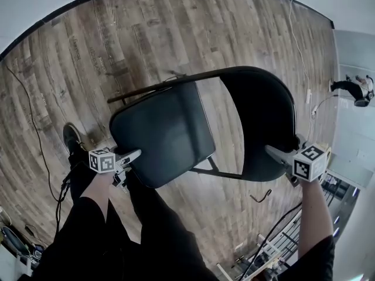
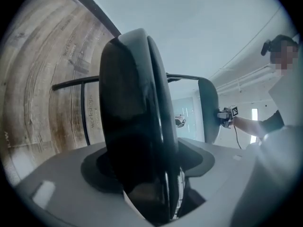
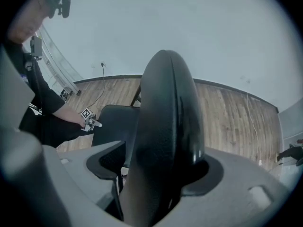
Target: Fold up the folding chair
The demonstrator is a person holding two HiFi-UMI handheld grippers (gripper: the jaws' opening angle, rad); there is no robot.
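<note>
A black folding chair stands unfolded on the wood floor, its padded seat (image 1: 164,133) at the left and its backrest (image 1: 261,122) at the right. My left gripper (image 1: 133,157) sits at the seat's near left edge. In the left gripper view the seat (image 2: 132,126) fills the gap between the jaws, which close on it. My right gripper (image 1: 275,152) grips the near edge of the backrest, and in the right gripper view the backrest (image 3: 165,126) is wedged between the jaws. That view also shows the seat (image 3: 116,122) and the left gripper (image 3: 92,123) beyond it.
The chair's black metal frame (image 1: 146,89) runs behind the seat. Cables (image 1: 41,151) trail over the floor at the left, a white cord (image 1: 299,45) at the right. Racks and gear (image 1: 275,250) crowd the lower right. My legs (image 1: 146,233) stand just in front of the chair.
</note>
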